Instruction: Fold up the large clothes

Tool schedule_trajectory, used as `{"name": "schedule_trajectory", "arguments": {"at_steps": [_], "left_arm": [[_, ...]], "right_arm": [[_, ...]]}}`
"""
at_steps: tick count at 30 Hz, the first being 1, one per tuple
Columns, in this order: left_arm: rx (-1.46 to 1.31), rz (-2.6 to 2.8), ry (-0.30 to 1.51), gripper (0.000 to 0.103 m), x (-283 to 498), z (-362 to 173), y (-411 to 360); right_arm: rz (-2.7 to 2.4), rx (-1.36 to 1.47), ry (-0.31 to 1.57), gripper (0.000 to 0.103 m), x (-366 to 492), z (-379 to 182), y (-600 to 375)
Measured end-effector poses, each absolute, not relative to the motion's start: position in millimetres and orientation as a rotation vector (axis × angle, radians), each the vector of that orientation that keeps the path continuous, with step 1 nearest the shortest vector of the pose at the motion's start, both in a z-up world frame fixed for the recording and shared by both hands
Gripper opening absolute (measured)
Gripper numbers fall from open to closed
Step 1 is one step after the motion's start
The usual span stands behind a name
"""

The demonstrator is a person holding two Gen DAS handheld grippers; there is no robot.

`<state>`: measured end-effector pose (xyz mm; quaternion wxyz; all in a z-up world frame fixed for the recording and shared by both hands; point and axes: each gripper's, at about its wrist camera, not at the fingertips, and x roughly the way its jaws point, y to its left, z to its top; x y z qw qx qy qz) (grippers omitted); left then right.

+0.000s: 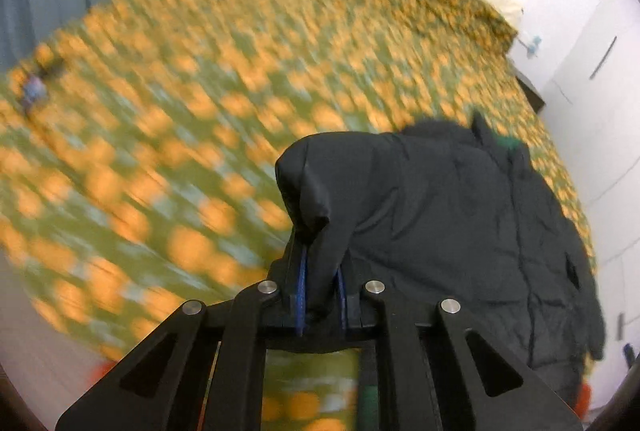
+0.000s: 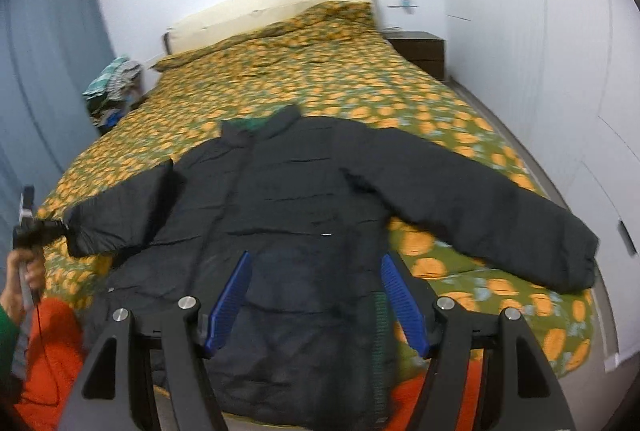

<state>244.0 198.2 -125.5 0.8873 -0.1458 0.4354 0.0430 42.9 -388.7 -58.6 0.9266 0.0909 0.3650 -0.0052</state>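
A large black padded jacket (image 2: 296,199) lies front-up on the bed, collar toward the headboard, both sleeves spread out. My left gripper (image 1: 320,271) is shut on the cuff of the jacket's left sleeve (image 1: 316,167) and holds it lifted off the bed; in the right wrist view that gripper (image 2: 44,231) shows at the left edge, pinching the sleeve (image 2: 120,211). My right gripper (image 2: 316,271) is open and empty, hovering above the jacket's lower hem. The other sleeve (image 2: 480,207) lies flat, stretched to the right.
The bed (image 2: 320,71) has an orange-and-green patterned cover and a cream headboard (image 2: 272,7). A pile of clothes (image 2: 112,83) sits at the far left of the bed. A dark nightstand (image 2: 420,51) and white wardrobes stand on the right. Orange fabric (image 2: 56,347) shows bottom left.
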Motion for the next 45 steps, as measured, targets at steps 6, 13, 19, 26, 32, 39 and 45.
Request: {"name": "schedule_trajectory", "arguments": {"at_steps": [6, 13, 19, 26, 32, 39, 45], "left_arm": [[-0.170, 0.340, 0.802, 0.011, 231, -83, 280], [-0.117, 0.511, 0.918, 0.011, 257, -144, 347], [-0.118, 0.570, 0.963, 0.028, 256, -173, 354], [-0.128, 0.511, 0.915, 0.063, 218, -144, 328], [-0.152, 0.250, 0.906, 0.078, 190, -119, 257], [-0.108, -0.036, 0.869, 0.084, 165, -99, 133], [-0.092, -0.207, 0.876, 0.085, 155, -85, 67]], "right_arm": [[0.047, 0.186, 0.727, 0.069, 47, -49, -359], [0.099, 0.178, 0.752, 0.069, 47, -53, -330], [0.116, 0.158, 0.776, 0.069, 38, -53, -320], [0.062, 0.179, 0.797, 0.069, 35, -58, -336], [-0.003, 0.219, 0.858, 0.069, 41, -76, -353], [-0.049, 0.184, 0.862, 0.071, 48, -74, -342], [-0.039, 0.174, 0.830, 0.071, 54, -55, -328]]}}
